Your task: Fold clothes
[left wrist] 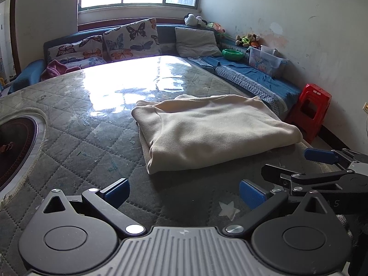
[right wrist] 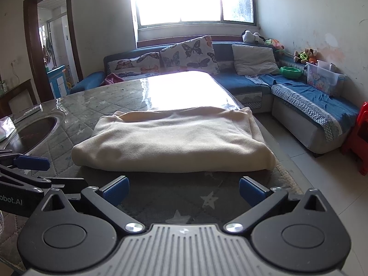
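quilted table [left wrist: 69, 138]: one folded cream garment [left wrist: 207, 133], two hand-held grippers apart.

Legible: "obot.AI", cut off, on the left gripper [right wrist: 32, 172] body; "方" on the inset cooktop [left wrist: 13, 147].

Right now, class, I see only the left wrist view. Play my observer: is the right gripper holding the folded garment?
Observer: No. The right gripper is open and empty, just short of the garment.
Operator: Anything on the table left of the round inset?
Observer: A tissue pack, at the left edge of the table.
Operator: And beyond that?
Observer: An open doorway.
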